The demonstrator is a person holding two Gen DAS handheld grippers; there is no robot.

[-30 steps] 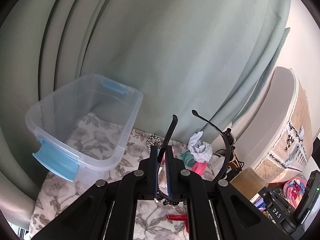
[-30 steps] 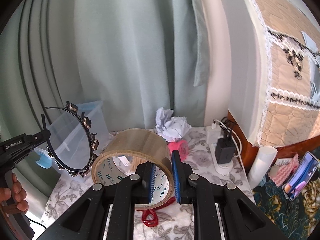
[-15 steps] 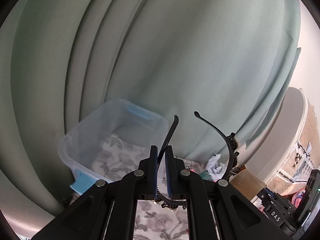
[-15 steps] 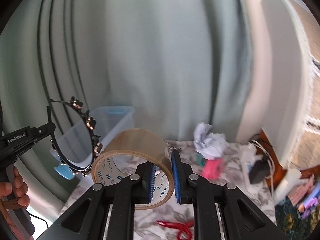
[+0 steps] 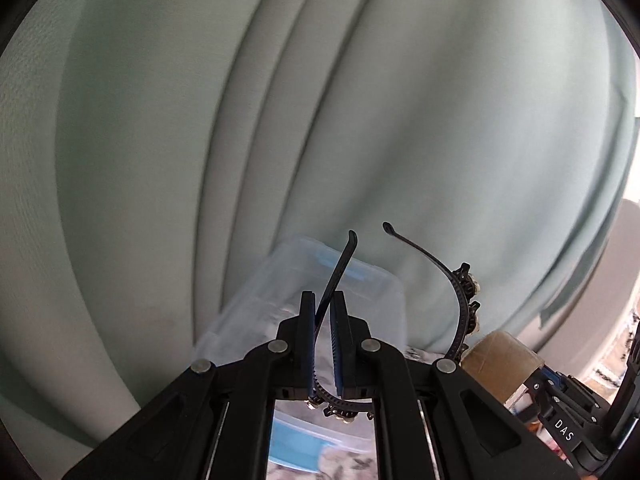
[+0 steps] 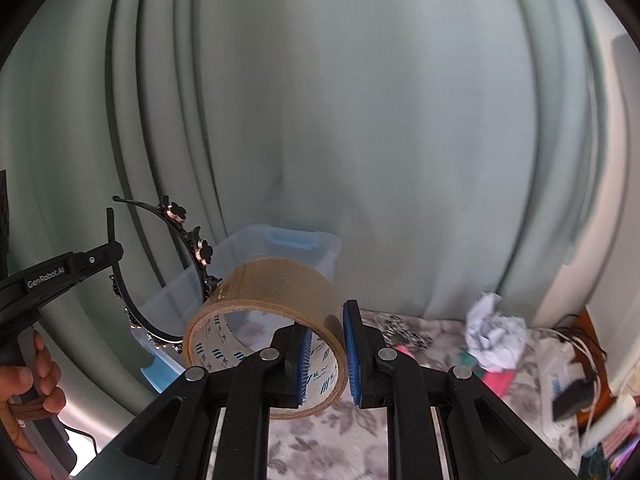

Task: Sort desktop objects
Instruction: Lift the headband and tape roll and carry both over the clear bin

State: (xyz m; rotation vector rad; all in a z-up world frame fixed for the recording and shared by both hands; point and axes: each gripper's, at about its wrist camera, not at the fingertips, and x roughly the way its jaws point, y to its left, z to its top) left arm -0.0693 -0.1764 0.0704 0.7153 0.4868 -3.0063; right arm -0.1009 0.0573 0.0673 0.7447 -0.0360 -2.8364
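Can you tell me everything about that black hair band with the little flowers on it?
The headband is a thin, black, plastic-looking arc, open-ended with two slim rounded tips. Small black flowers with shiny centres line its outer curve. It is off the table, tips pointing up, one side pinched in the shut left claw. It hangs near the clear bin and the tape roll.

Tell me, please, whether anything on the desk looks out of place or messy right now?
Yes: a crumpled ball of white paper lies loose on the floral cloth near the power strip; it looks like rubbish rather than something kept there.
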